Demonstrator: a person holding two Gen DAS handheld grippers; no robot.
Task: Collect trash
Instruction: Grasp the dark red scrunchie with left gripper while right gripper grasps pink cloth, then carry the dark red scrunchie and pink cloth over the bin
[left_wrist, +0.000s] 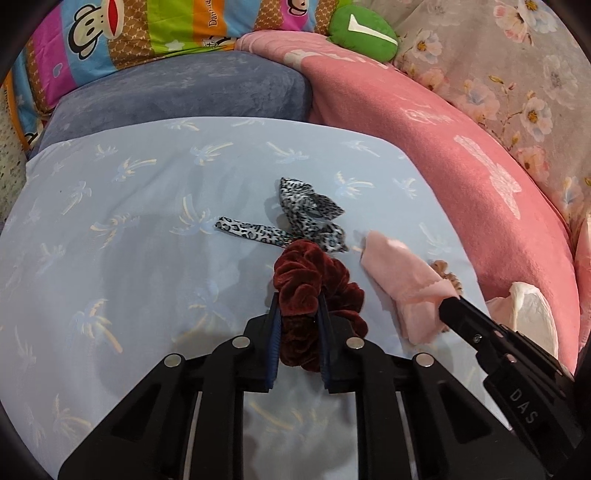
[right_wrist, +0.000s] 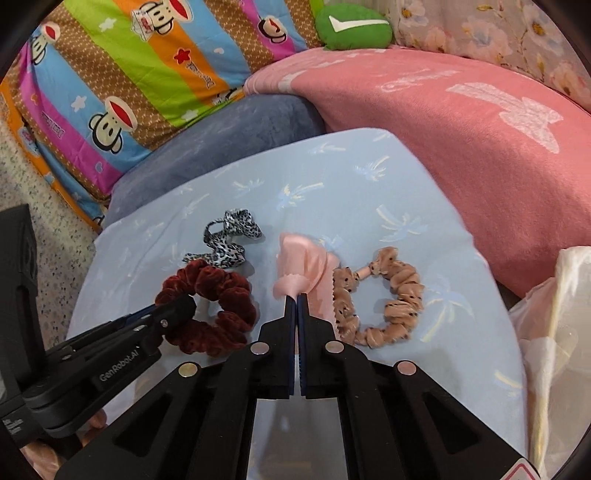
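My left gripper (left_wrist: 298, 301) is shut on a dark red velvet scrunchie (left_wrist: 314, 291), which also shows in the right wrist view (right_wrist: 218, 306) on the light blue pillow (left_wrist: 129, 221). My right gripper (right_wrist: 297, 299) is shut on a pink satin cloth (right_wrist: 303, 266), also seen from the left wrist (left_wrist: 402, 280). A leopard-print ribbon (left_wrist: 295, 218) (right_wrist: 229, 240) lies just beyond the scrunchie. A tan dotted scrunchie (right_wrist: 384, 299) lies right of the pink cloth, mostly hidden in the left wrist view (left_wrist: 448, 275).
A white plastic bag (right_wrist: 554, 332) (left_wrist: 532, 314) sits at the right edge. A pink blanket (right_wrist: 461, 140), a grey-blue cushion (left_wrist: 177, 96), a colourful monkey-print quilt (right_wrist: 122, 81) and a green plush (right_wrist: 351, 27) surround the pillow.
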